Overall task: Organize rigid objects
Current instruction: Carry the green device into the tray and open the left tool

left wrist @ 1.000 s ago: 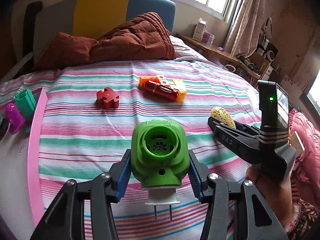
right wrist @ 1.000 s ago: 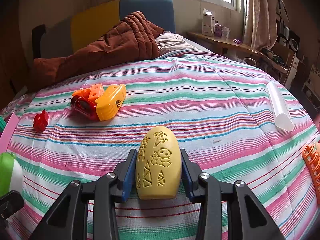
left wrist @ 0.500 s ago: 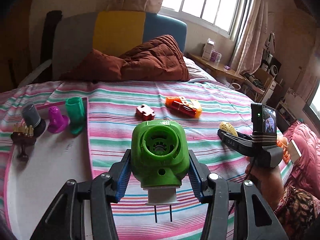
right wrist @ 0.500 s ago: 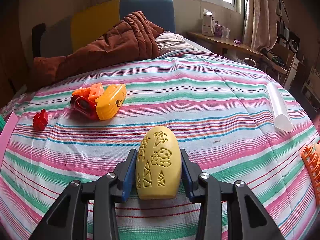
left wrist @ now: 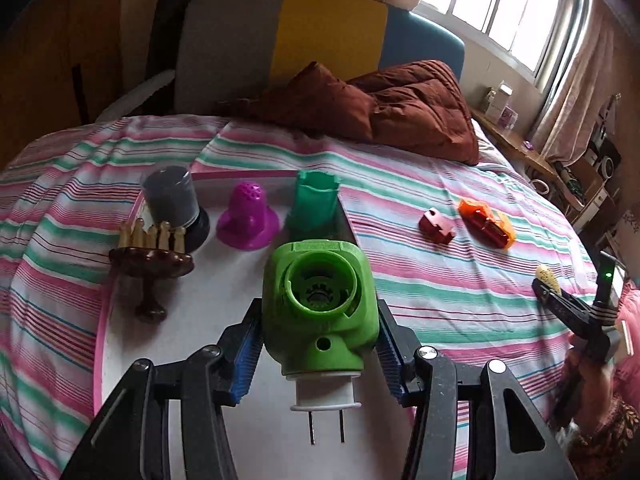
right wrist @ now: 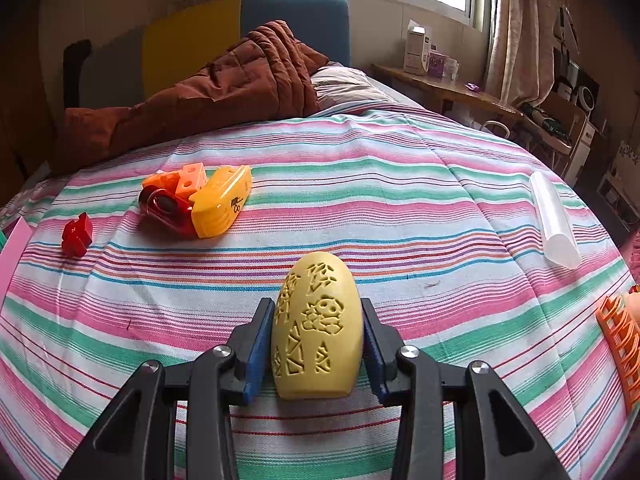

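Note:
My left gripper (left wrist: 318, 336) is shut on a green plug-in device (left wrist: 320, 304) with a white two-pin plug, held above the white tray (left wrist: 192, 320) with a pink rim. On the tray stand a grey cup (left wrist: 172, 200), a purple cone piece (left wrist: 247, 222), a teal holder (left wrist: 314, 204) and a brown stand with wooden pegs (left wrist: 150, 256). My right gripper (right wrist: 318, 336) is shut on a yellow carved oval (right wrist: 318, 324) over the striped bed; it also shows in the left wrist view (left wrist: 560, 300).
A red puzzle piece (right wrist: 77, 236) and an orange, yellow and red toy (right wrist: 196, 200) lie on the striped sheet (right wrist: 400, 208). A clear tube (right wrist: 554, 220) lies at the right, an orange grid piece (right wrist: 620, 344) at the right edge. A brown quilt (left wrist: 380, 108) is at the back.
My left gripper has swung left with the green device, from over the bed to above the white tray. The right gripper has stayed still with the yellow oval.

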{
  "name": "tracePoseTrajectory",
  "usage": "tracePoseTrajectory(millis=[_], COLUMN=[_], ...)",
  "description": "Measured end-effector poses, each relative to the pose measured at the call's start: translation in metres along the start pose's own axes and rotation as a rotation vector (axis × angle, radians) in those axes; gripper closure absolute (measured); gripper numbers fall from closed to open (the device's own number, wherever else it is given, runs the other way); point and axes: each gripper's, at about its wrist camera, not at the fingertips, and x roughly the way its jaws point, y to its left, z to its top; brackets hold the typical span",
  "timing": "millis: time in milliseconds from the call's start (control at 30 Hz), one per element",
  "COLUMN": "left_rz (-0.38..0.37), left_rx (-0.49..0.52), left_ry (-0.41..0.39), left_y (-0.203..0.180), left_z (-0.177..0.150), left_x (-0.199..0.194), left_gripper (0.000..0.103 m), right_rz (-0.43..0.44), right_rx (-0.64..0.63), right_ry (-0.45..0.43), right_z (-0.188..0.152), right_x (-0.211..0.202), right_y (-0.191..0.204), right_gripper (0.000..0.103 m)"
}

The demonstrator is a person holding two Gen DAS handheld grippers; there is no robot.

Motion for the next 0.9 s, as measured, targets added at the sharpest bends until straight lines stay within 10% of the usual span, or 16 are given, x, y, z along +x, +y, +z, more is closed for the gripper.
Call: tracePoseTrajectory(millis=[333, 900], left_rz=[0.076, 0.059], left_rx=[-0.025, -0.103], left_ry=[0.119, -0.034], left_y=[0.034, 0.028], left_z=[0.014, -0.015], left_x=[0.037, -0.015], left_gripper=[0.050, 0.012], right_rz=[-0.003, -0.012], right_rx=[-0.002, -0.009], right_ry=[0.001, -0.017], right_z=[0.000, -0.001], right_x=[0.001, -0.003], right_y=[0.001, 0.000], right_gripper=[0.062, 0.062])
